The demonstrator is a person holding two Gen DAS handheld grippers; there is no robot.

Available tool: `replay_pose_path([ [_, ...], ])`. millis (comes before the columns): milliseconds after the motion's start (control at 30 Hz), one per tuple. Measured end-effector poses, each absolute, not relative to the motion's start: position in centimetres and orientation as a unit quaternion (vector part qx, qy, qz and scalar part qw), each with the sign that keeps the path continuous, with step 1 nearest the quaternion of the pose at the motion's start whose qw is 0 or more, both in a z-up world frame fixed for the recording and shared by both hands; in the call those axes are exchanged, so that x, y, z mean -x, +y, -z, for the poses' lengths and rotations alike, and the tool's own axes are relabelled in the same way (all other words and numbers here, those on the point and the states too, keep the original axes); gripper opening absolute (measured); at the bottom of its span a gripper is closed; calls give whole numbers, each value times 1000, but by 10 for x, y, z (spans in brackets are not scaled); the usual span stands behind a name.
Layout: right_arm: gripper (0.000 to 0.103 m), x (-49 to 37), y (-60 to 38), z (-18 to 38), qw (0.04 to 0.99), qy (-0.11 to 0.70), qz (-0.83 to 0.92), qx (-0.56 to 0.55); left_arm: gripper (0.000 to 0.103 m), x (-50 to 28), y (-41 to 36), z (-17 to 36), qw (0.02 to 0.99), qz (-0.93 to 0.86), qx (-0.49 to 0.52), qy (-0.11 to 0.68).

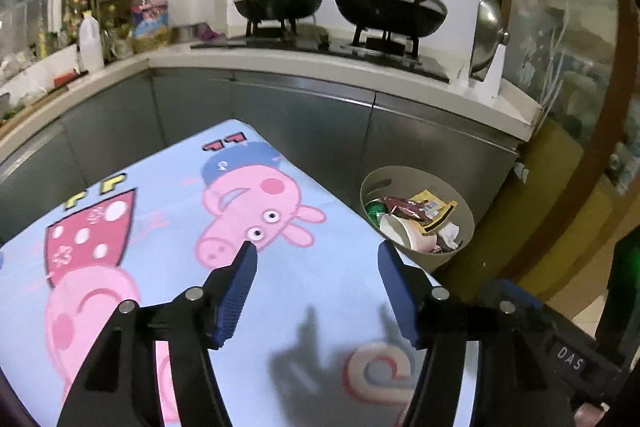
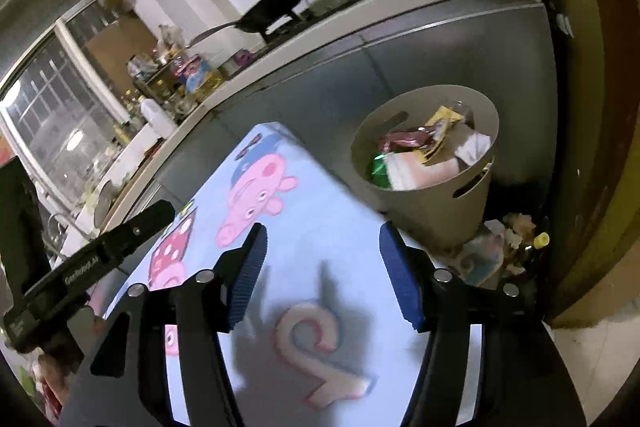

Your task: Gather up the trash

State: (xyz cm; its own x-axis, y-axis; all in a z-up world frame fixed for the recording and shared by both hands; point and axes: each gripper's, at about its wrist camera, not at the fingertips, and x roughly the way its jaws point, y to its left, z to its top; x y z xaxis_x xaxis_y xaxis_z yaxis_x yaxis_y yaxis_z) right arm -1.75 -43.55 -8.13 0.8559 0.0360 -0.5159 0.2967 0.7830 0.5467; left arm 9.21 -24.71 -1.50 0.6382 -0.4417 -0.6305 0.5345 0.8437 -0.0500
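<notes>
Two matching black handheld grippers with blue pads

Left gripper point(image 1: 316, 259) and right gripper point(image 2: 322, 241): black angular arms, ribbed blue fingertip pads point(image 1: 240, 299), round silver screws point(image 1: 194, 293), white lettering on housings.

Matt plastic bin point(image 1: 420, 255), printed cloth point(image 1: 320, 287)

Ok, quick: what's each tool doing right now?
Left tool: open, holding nothing.
Right tool: open, holding nothing.

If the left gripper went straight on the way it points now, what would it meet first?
Most likely the cartoon-print cloth on the table: the open, empty left gripper tilts down at bare cloth. The trash bin stands to its right, off that line.
</notes>
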Motion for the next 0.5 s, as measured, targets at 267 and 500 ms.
replay_pose_path([
  [267,64,39,-387,49,922,252,53,-290,71,-56,-210,-1,913,249,-86,311],
  [500,69,47,-364,38,924,256,43,-280,86,-36,-184,-14,926,230,-85,287],
])
